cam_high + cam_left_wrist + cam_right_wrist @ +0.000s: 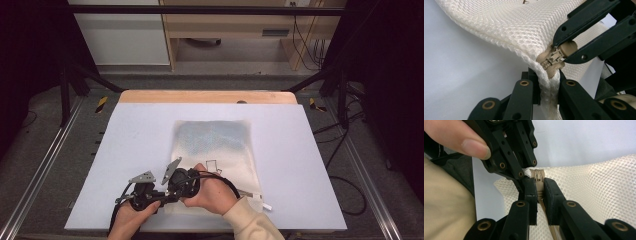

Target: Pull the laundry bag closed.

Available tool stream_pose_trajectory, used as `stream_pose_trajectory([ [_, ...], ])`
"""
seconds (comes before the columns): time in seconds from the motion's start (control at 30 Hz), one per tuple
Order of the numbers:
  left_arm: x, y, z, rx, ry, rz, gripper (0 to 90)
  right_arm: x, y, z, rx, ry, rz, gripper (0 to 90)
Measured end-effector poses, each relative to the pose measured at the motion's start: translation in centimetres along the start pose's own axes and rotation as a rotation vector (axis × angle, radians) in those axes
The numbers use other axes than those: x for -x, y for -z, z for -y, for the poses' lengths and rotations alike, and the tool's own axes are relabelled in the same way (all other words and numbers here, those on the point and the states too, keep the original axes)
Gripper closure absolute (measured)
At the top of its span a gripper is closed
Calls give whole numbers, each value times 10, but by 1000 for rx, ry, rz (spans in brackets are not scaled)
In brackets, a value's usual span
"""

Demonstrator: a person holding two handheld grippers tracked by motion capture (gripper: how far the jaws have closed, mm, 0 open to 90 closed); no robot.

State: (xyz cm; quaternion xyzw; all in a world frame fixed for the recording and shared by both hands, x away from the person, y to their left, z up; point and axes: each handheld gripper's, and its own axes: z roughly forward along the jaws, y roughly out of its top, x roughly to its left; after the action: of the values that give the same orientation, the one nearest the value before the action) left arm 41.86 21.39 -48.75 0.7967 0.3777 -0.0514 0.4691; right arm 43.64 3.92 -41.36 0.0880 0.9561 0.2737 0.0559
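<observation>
A cream mesh zip bag (215, 150) lies flat on the pale table mat (135, 135), with something blue-grey showing through its far half. Both grippers meet at its near left corner. My left gripper (159, 196) (547, 87) is shut on the mesh fabric at the corner's seam, just below the tan zipper slider (554, 58). Right beside it, my right gripper (176, 192) (539, 192) is shut on the slider's pull tab (537, 177). In the right gripper view the left gripper (524, 176) comes in from the upper left with a thumb (461, 137) resting on it.
A small white tag (267, 206) sticks out at the bag's near right corner. The table's wooden far edge (207, 96) borders the mat. Metal frame rails (45, 165) run along both sides, cables (345, 185) lie on the floor at right, and a cabinet (125, 35) stands behind.
</observation>
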Motion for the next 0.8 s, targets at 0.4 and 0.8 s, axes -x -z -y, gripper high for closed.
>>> stream_pose_trajectory([
  [0.4, 3, 2, -2, 10, 6, 3, 840, 1, 6, 8, -26, -20, -2, 821],
  [0.8, 3, 4, -3, 16, 2, 9, 840, 6, 7, 18, -58, -32, 2, 821],
])
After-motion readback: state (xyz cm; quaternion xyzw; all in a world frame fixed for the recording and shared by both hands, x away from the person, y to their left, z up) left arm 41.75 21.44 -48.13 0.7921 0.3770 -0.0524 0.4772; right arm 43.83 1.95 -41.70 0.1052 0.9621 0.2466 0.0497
